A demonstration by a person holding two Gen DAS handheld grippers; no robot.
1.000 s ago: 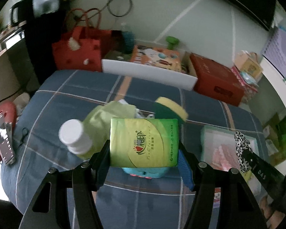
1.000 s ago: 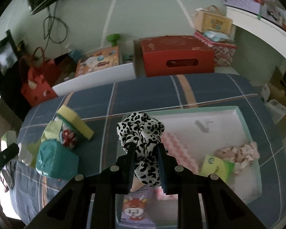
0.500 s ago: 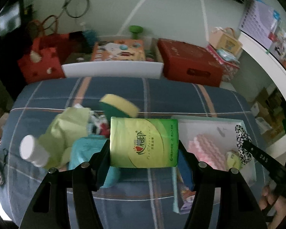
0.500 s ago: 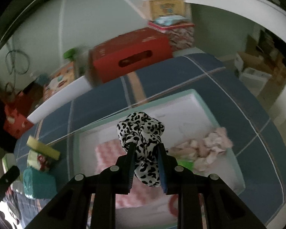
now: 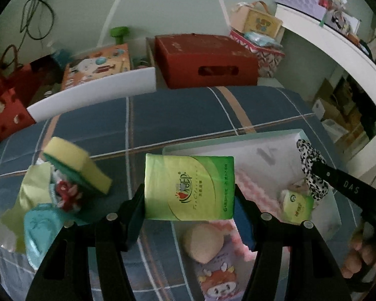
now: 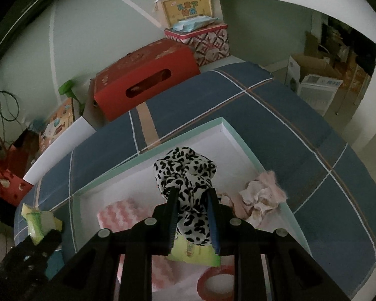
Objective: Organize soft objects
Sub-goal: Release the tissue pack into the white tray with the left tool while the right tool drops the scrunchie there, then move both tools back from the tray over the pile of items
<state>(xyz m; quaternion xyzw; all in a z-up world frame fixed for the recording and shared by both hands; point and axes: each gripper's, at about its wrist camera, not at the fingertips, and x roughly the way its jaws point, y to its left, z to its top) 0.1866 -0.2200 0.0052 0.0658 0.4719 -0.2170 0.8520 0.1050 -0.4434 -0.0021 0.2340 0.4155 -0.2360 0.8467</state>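
Over the tray (image 6: 234, 135), both my grippers hang w/ a load each. Left gripper (image 5: 189, 195) is clamped on a green tissue pack (image 5: 189, 186), pads pressing its two short sides; pack sits above the tray's left rim, half over the blanket (image 5: 178, 110). Right gripper (image 6: 191, 208) is pinched nearly closed on a leopard scrunchie (image 6: 185, 175), which bunches up above the fingertips, over the tray's middle.

Tray is white inside w/ a mint edge, lying on the blanket. Contents: pink wavy sponge (image 6: 120, 210) toward the left side, crumpled pink cloth (image 6: 260, 198) at the right wall, a small green tissue pack (image 5: 297, 207) under my right gripper, a red tape roll (image 6: 218, 286) at the near edge. Left cam also shows a round beige thing (image 5: 203, 244) and a cartoon packet (image 5: 218, 279) at the tray's near-left corner; can't tell what the beige one is.

Left of the tray, still on the blanket: yellow-green sponge (image 5: 75, 165) leaning on a heap of a lime cloth (image 5: 33, 190), a red-white knit bit (image 5: 66, 193) and a teal pouch (image 5: 41, 228). Well apart from the tray.

Beyond the tray, off the blanket's far edge: red box (image 6: 145, 77) w/ a slot handle, white board (image 5: 92, 95), orange picture box (image 5: 97, 65), patterned tin (image 6: 200, 42) w/ a yellow case on top. Red bag (image 5: 5, 107) far left.

My right hand (image 5: 363, 255) shows at the left cam's right edge, fingers round the handle. Nothing sits between either load and the tray floor except the stuff already in it.
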